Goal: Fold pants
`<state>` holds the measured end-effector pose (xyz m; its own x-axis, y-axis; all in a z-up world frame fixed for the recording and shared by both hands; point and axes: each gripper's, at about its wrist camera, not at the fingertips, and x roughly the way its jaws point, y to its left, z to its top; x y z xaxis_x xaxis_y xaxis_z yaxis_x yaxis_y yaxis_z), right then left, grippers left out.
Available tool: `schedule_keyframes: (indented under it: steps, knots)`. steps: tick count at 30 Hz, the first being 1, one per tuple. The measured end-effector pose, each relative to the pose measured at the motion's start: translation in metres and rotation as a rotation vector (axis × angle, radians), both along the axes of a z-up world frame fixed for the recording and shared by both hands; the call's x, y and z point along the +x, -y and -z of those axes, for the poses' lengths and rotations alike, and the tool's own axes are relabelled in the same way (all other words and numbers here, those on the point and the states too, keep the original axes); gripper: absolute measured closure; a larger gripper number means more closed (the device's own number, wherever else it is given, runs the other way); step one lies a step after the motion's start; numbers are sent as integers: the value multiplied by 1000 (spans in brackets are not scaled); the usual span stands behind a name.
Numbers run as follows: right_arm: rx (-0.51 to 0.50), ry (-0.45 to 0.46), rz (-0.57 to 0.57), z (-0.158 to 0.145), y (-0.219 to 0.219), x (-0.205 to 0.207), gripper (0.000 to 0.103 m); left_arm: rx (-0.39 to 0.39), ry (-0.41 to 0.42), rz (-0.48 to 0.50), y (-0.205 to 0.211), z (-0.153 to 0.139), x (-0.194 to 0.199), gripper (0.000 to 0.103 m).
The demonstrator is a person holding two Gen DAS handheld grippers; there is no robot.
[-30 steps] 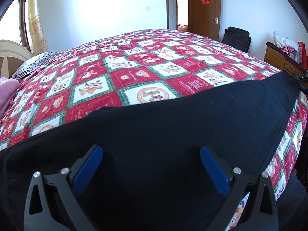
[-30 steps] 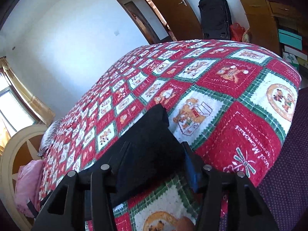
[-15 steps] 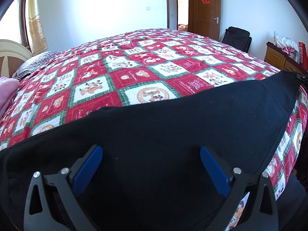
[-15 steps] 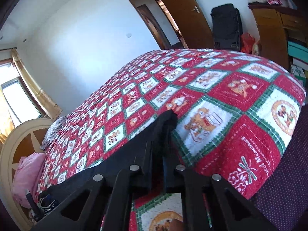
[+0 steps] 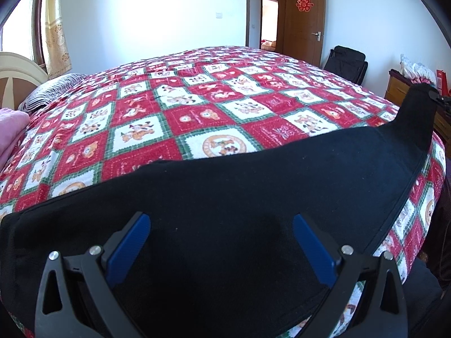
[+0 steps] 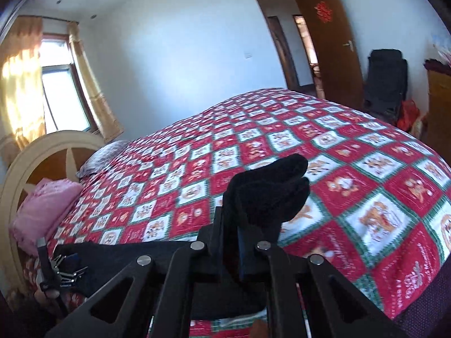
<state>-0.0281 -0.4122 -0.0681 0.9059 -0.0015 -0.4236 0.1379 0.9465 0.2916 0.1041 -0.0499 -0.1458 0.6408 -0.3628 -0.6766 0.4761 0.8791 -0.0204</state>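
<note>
A wide bed point(image 5: 197, 107) fills both views, covered by a red, white and green patchwork quilt point(image 6: 366, 191) with cartoon squares. Across its near edge lie the black pants point(image 5: 225, 211), spread flat from about 8 o'clock to 3 o'clock in the left wrist view, with one end pulled up off the quilt into a peak at 2 o'clock. In the right wrist view that same end bunches into a dark lump just past 12 o'clock of the fingers, raised above the quilt.

A cream headboard point(image 6: 42, 152) stands at 9 o'clock in the right wrist view, with a pink bundle point(image 6: 42, 211) lying against it. A brown door point(image 5: 304, 19) stands open at 1 o'clock in the left wrist view, and a black bag point(image 5: 346, 64) sits on the floor beside it.

The left hand-held gripper point(image 5: 220, 239) is spread wide over the pants, its blue pads point(image 5: 129, 245) well apart with cloth under them; whether they touch the cloth cannot be told. The right hand-held gripper point(image 6: 239, 242) is pressed narrow, pinching the raised end of the pants between its fingers.
</note>
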Motion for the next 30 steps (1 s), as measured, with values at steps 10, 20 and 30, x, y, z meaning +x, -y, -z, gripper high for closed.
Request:
schedule_keyframes:
  steps: [10,20,30]
  knots:
    - [-35,-63,-154,19,-61,39,96,-25,-9,0,-5,-4,0,0]
    - [-71,-147,-323,49,-128,66,96,-96,-59,52,-1,-13,4,0]
    - [-207,-305,-448,102,-178,86,96,-125,-98,181,51,-36,16,0]
